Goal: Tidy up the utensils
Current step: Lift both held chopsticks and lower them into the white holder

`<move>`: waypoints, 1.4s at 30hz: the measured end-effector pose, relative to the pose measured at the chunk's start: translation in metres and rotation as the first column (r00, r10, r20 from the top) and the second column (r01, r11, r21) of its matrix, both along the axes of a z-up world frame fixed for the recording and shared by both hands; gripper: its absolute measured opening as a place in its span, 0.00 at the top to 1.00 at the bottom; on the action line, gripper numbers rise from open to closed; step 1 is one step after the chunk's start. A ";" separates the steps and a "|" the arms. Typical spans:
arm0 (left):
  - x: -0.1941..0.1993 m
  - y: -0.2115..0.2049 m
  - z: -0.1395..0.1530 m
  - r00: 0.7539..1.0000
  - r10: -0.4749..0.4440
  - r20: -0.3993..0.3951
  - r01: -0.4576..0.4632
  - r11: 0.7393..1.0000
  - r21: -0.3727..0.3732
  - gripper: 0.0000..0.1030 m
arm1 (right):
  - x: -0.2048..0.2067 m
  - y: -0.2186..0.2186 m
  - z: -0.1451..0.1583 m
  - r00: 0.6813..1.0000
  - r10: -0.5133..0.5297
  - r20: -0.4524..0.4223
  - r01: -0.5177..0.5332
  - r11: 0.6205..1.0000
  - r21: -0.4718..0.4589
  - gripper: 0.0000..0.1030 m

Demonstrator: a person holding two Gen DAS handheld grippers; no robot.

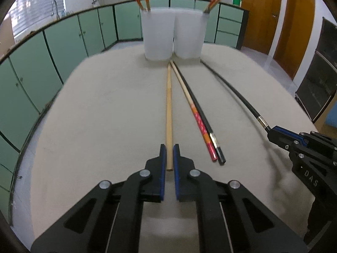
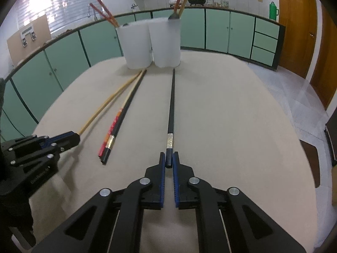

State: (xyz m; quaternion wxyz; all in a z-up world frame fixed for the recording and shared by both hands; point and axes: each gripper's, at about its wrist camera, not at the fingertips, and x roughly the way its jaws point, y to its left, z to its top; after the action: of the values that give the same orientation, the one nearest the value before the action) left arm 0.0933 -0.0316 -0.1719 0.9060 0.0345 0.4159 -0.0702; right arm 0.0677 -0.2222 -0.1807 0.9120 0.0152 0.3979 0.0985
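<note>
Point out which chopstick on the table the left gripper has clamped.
The plain pale wooden chopstick, pinched at its near end by the left gripper. The others are black or red-and-orange patterned; the right gripper holds a black one.

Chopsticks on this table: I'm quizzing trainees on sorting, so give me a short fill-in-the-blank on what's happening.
The left claw is shut on the plain ____ chopstick.
The right claw is shut on a ____ chopstick.
Between them, ____ chopsticks lie ungripped on the table.
Behind stand ____ white cups.

Missing: wooden; black; two; two
</note>
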 end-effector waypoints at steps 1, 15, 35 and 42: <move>-0.001 0.002 0.005 1.000 -0.002 0.011 0.002 1.000 -0.002 0.94 | -0.001 -0.002 0.006 1.000 -0.002 0.011 0.002 1.000 0.003 0.94; -0.002 0.016 0.103 0.979 -0.017 0.205 0.026 0.999 -0.039 0.94 | 0.003 -0.014 0.102 0.982 0.037 0.184 -0.037 0.999 -0.002 0.94; 0.036 0.007 0.208 0.932 -0.118 0.344 0.165 0.980 -0.113 0.94 | 0.064 -0.001 0.234 0.927 0.197 0.318 -0.199 0.980 -0.026 0.94; 0.062 0.001 0.255 0.886 -0.100 0.453 0.173 0.977 -0.123 0.94 | 0.092 -0.010 0.290 0.885 0.140 0.444 -0.174 0.984 0.035 0.94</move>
State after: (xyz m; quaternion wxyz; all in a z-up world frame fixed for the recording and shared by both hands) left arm 0.1555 -0.0310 0.0826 0.9695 0.0062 0.1878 -0.1573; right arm 0.1596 -0.2323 0.1090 0.9660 -0.0060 0.1778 0.1876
